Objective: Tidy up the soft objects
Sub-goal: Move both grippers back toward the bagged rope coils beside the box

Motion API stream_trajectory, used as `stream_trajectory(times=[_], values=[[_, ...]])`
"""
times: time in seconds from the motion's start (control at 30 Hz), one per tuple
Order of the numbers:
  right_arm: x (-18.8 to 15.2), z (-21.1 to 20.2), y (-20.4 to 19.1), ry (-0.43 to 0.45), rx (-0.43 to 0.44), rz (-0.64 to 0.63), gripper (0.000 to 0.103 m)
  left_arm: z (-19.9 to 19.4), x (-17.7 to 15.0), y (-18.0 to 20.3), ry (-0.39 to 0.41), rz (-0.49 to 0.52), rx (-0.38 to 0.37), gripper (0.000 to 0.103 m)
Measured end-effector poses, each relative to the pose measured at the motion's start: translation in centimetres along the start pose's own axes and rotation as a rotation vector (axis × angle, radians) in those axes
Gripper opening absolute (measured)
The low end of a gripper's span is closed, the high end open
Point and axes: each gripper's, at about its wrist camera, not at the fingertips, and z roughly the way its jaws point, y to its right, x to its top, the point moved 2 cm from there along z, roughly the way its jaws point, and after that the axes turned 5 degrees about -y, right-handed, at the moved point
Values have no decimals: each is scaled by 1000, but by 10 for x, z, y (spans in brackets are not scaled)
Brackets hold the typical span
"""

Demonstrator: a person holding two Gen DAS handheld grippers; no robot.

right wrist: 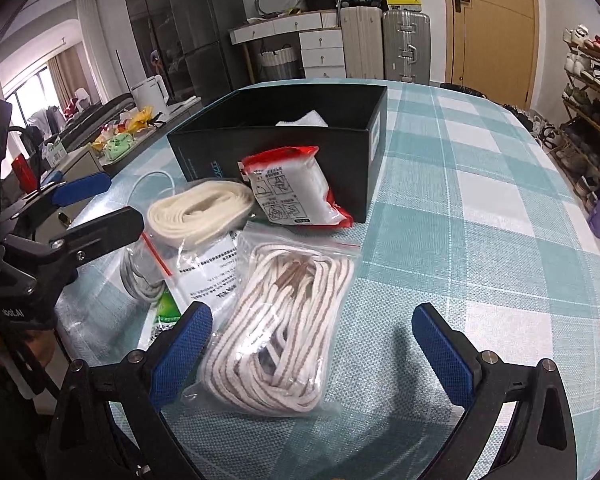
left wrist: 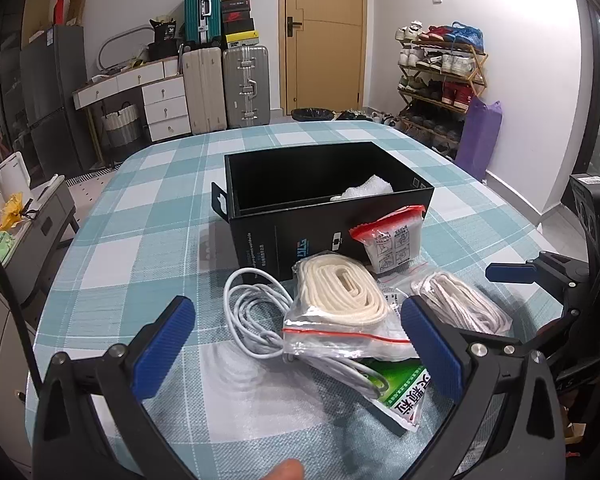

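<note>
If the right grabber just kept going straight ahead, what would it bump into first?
Probably the bag of striped rope. It lies on the table right between the open right gripper's fingers, just ahead of them. Past it come the red-edged packet and the black box. Height above the table is hard to judge.

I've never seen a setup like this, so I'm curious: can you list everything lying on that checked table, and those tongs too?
Box: one, black, open, mid-table.
Towel: one, white, inside the box.
Red-edged packet: one, white with printed pictures, leaning on the box front.
Bag of flat strap: one, cream strap in clear bag, before the box.
Bag of rope: one, white rope in clear bag, nearest the right tongs.
Cable: one, white, coiled, left of the strap bag.
Green sachet: one, green and white, under the strap bag.
Tablecloth: one, teal-and-white check.
Left tongs: blue pads, open.
Right tongs: blue pads, open.
</note>
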Motion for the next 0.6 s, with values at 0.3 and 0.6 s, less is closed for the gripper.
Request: stream_trajectory(times=[0.3, 0.6], values=[[-2, 1, 5, -1, 1, 2, 93, 11, 6, 10, -17, 42, -3, 103], [-2, 7, 4, -11, 6, -18, 70, 15, 12, 27, 6, 146, 17, 103]])
